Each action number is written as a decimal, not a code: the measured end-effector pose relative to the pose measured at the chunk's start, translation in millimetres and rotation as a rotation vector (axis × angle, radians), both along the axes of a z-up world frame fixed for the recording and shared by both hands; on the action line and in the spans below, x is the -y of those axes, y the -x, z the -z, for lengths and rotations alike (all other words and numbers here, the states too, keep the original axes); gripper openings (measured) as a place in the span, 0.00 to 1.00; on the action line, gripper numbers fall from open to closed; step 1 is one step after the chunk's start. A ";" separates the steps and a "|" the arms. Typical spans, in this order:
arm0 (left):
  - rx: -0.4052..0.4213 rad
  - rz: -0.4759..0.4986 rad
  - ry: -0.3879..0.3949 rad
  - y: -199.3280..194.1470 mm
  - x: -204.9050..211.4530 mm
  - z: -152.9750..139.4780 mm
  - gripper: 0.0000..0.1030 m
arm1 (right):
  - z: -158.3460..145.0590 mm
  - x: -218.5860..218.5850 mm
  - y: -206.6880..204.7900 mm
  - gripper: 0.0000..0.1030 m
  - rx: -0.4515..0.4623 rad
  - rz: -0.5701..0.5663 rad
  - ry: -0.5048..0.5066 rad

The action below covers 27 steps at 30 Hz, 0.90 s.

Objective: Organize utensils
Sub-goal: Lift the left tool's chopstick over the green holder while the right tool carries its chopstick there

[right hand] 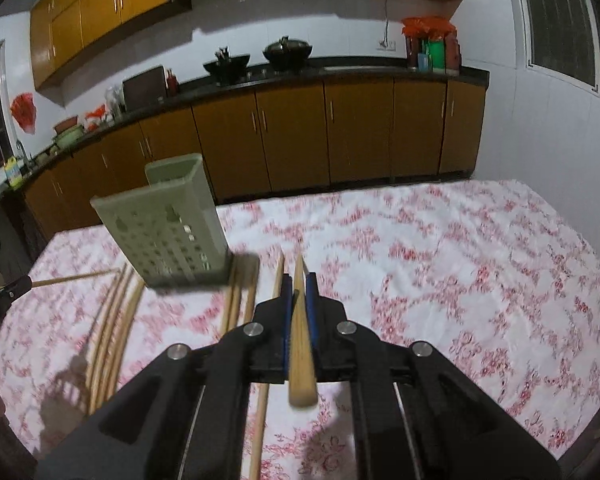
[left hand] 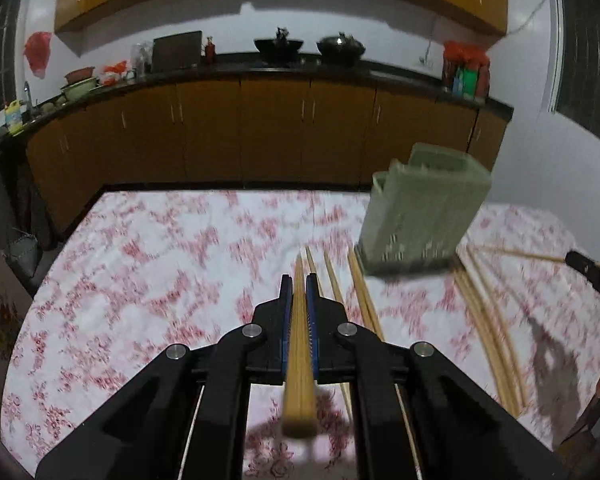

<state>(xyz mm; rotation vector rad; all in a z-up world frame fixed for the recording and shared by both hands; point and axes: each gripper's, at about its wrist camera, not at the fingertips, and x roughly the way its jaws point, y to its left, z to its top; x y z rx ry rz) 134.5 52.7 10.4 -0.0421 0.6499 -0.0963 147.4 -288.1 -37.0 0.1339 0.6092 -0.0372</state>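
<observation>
While both your grippers are loaded, the step in hand looks like carrying chopsticks to the holder. Your left gripper [left hand: 299, 280] is clamped on a chopstick [left hand: 299, 344] that runs back along the fingers, its butt end sticking out toward the camera. Your right gripper [right hand: 299, 280] pinches a second chopstick [right hand: 301, 352] the same way, tip forward.

The green perforated holder [left hand: 420, 216] stands on the table [left hand: 148, 248], toward its far edge, between your two hands: ahead and right of the left gripper, ahead and left of the right one. It appears empty, though the blur leaves that uncertain. Loose chopsticks [left hand: 360, 292] lie on the flowered cloth along the holder's near side, some fanned out beside it.

Neither held stick is over the holder's mouth yet. The next move likely calls for lifting one stick above the rim, tipping it closer to upright, and lining it up with the opening before letting go. Take one hand at a time, since the mouth is narrow and the other gripper is close.
</observation>
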 end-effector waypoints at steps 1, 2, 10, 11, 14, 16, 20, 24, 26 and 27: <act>0.007 -0.005 0.006 0.3 -1.6 -2.5 0.07 | -3.8 0.6 0.4 0.08 0.012 0.003 -0.002; 0.015 -0.012 0.012 -0.5 -2.7 -5.6 0.07 | -6.4 1.5 1.1 0.08 0.020 0.005 -0.002; 0.091 -0.044 0.046 -7.5 -12.1 -36.3 0.07 | -37.0 -0.4 1.6 0.08 0.115 0.007 0.000; 0.110 -0.045 0.052 -10.1 -12.8 -46.2 0.07 | -45.5 -1.6 0.9 0.08 0.135 0.003 0.002; 0.167 -0.035 0.050 -12.7 -9.9 -73.2 0.07 | -75.6 -3.1 0.5 0.08 0.208 -0.011 0.009; 0.208 -0.023 0.045 -13.2 -4.9 -91.5 0.07 | -99.6 -4.4 0.3 0.08 0.264 -0.025 0.000; 0.296 0.006 0.047 -10.1 5.3 -131.7 0.07 | -144.6 -7.9 1.1 0.08 0.372 -0.054 -0.028; 0.325 0.063 0.087 -9.3 15.7 -153.1 0.07 | -168.3 -14.9 -2.6 0.08 0.421 -0.100 -0.058; 0.317 0.094 0.104 -10.7 22.5 -155.1 0.07 | -171.5 -23.5 -8.5 0.08 0.420 -0.132 -0.058; 0.308 0.113 0.111 -12.5 27.3 -153.8 0.07 | -169.9 -26.2 -9.0 0.08 0.416 -0.140 -0.054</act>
